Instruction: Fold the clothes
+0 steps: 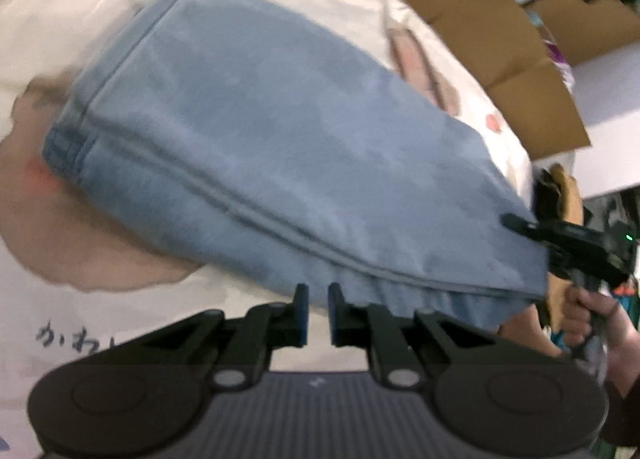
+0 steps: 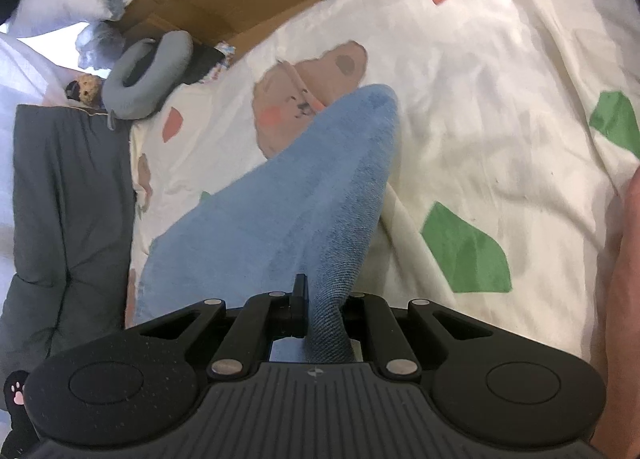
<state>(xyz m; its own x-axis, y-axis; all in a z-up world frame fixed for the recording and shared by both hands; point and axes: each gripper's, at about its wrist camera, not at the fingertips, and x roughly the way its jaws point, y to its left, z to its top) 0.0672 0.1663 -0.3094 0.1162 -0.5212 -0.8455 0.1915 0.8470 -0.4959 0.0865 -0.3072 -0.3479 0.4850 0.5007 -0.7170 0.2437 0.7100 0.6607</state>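
Note:
A folded blue denim garment (image 1: 280,147) hangs stretched above a cream bedsheet (image 1: 52,19) printed with bears. In the left wrist view my left gripper (image 1: 318,311) is at the garment's lower edge, its jaws nearly together and its tips pinching that edge. At the far right corner my right gripper (image 1: 516,224) clamps the cloth, with a person's hand (image 1: 584,315) on its handle. In the right wrist view the denim (image 2: 288,199) runs away from my right gripper (image 2: 320,311), which is shut on a bunched strip; the cloth hides one finger.
Cardboard boxes (image 1: 480,19) stand beyond the bed. A grey neck pillow (image 2: 148,71), a small plush toy (image 2: 86,87) and a dark grey quilted cover (image 2: 68,199) lie at the bed's left side. A person's arm (image 2: 624,299) fills the right edge. The bedsheet (image 2: 500,99) is wrinkled.

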